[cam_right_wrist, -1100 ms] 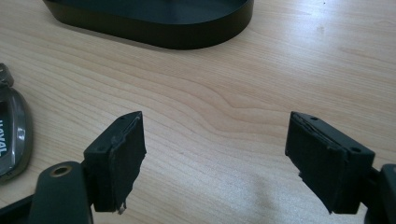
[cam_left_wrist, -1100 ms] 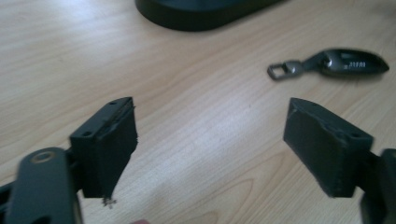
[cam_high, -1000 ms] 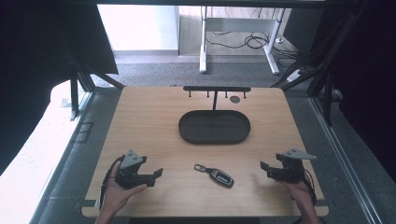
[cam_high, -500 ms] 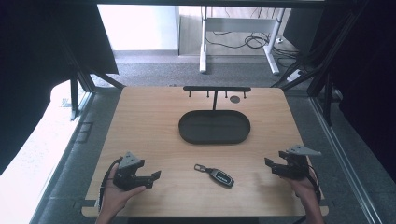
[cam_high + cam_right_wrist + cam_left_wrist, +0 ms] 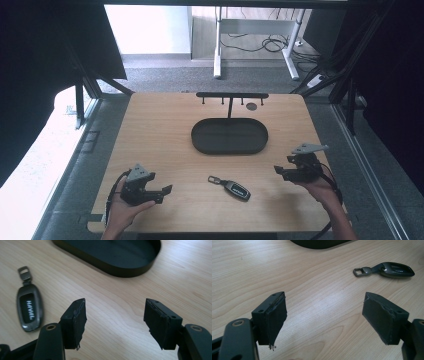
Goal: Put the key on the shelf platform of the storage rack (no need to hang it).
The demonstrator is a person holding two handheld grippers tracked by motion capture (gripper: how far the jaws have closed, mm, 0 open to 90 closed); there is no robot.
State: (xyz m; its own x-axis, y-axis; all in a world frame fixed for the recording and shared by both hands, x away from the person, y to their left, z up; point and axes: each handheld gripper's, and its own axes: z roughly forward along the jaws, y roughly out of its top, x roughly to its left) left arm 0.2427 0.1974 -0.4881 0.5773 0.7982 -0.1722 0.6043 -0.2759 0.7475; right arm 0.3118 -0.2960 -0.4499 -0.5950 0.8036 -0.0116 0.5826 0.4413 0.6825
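Observation:
A dark car key fob (image 5: 234,187) with a metal loop lies flat on the wooden table (image 5: 160,135), near the front edge between both hands. My left gripper (image 5: 167,190) rests open at the front left, its jaws wide apart and empty, with the key fob (image 5: 392,269) ahead to the right. My right gripper (image 5: 278,171) is open at the front right, pointing left, nothing between its jaws. The key fob (image 5: 28,307) lies to the left of its jaws and reads HAVAL.
A black oval tray (image 5: 229,136) sits at the table's middle, seen also as the tray (image 5: 120,257) ahead of the right jaws. Behind it stands a black hook rack (image 5: 231,96) with a small round disc (image 5: 251,106) beside it. A white desk frame stands on the floor beyond.
Both hands have drifted slightly toward the front edge of the table. The key fob and tray have not moved.

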